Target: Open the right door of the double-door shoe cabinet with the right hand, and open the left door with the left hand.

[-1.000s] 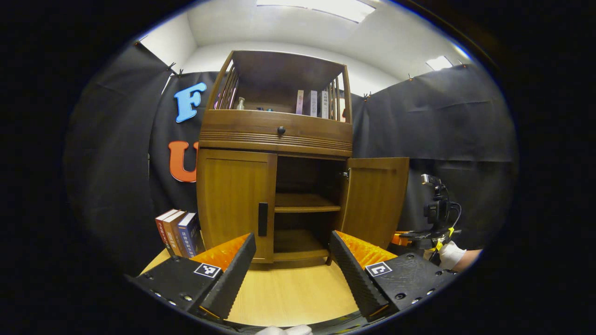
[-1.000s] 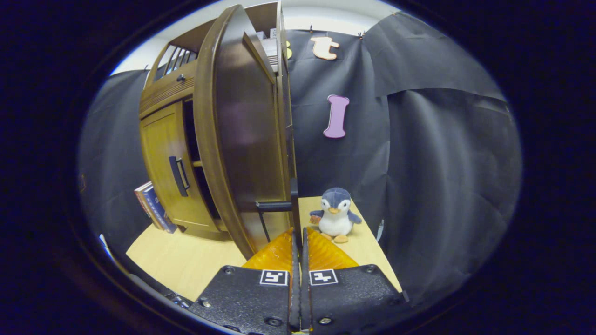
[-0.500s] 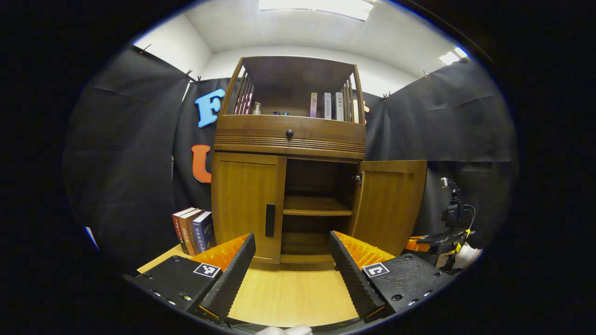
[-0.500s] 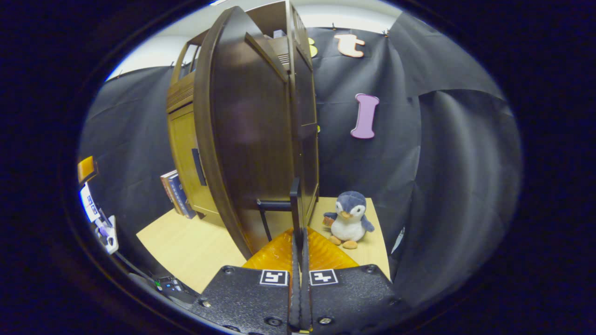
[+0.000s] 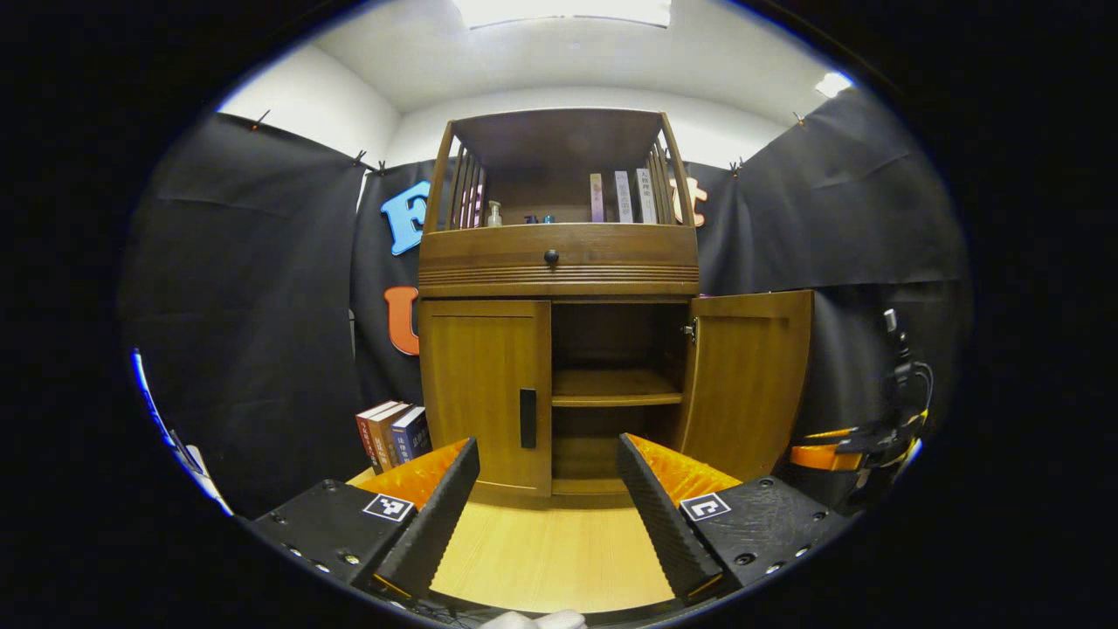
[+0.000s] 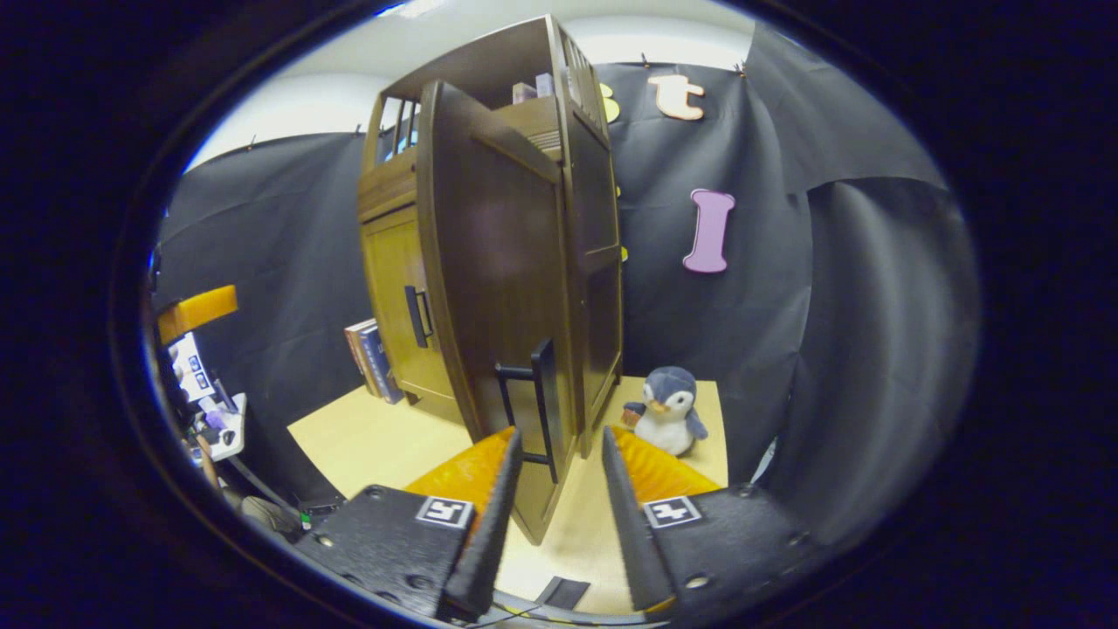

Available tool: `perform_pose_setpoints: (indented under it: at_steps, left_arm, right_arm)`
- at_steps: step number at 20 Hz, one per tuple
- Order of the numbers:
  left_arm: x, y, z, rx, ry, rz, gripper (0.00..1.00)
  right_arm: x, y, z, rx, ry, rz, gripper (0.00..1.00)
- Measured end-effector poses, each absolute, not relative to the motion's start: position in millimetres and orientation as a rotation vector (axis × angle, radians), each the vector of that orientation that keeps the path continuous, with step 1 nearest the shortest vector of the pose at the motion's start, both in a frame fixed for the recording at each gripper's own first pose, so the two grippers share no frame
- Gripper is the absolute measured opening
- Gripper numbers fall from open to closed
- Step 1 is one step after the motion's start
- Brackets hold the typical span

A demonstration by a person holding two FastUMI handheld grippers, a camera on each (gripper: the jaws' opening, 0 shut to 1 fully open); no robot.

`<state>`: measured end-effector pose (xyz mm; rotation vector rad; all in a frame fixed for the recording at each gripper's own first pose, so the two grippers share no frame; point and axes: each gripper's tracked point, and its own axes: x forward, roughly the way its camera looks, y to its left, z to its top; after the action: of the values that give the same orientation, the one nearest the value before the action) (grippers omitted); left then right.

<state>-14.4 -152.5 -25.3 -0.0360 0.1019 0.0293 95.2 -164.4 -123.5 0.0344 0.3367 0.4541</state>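
The shoe cabinet [image 5: 559, 349] stands on the bench [image 5: 550, 559], its right door [image 5: 742, 380] swung wide and its left door [image 5: 485, 393] shut. The right gripper [image 6: 559, 472] hangs by the right door's handle [image 6: 541, 406], jaws apart. The left gripper [image 5: 548, 489], jaws apart, faces the cabinet; next, I'd judge, it must reach and clamp the left door's handle [image 5: 527, 418].

Books [image 5: 390, 430], plush penguin [image 6: 667, 411]
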Motion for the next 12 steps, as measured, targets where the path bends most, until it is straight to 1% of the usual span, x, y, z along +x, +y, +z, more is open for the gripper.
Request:
perform_pose_setpoints:
  at_steps: [1, 2, 3, 4, 5, 8, 12]
  left_arm:
    - [-9.4, -149.2, -26.1, -0.027, 0.098, 0.033, 0.95]
    - [-2.4, -144.1, -26.1, -0.022, 0.093, 0.041, 0.95]
    - [4.4, -139.2, -27.1, -0.022, 0.09, 0.044, 0.94]
    - [11.8, -134.9, -28.6, -0.028, 0.091, 0.045, 0.94]
    - [19.5, -129.0, -31.7, -0.037, 0.095, 0.043, 0.95]
    - [39.4, -103.9, -32.6, -0.041, 0.092, 0.033, 0.95]
    - [65.8, -61.1, -38.4, -0.004, 0.087, 0.012, 0.95]
  right_arm:
    - [86.8, -165.1, -111.7, 0.038, 0.315, 0.451, 0.67]
    - [81.9, -163.5, -98.9, 0.036, 0.289, 0.446, 0.75]
    - [77.6, -159.4, -86.8, 0.028, 0.265, 0.431, 0.8]
    - [74.8, -153.2, -74.8, 0.024, 0.242, 0.412, 0.9]
    - [71.2, -143.0, -65.5, 0.025, 0.22, 0.396, 0.94]
    - [62.9, -97.3, -38.3, 0.074, 0.174, 0.354, 0.94]
    - [59.5, -42.3, -27.7, 0.089, 0.161, 0.272, 0.94]
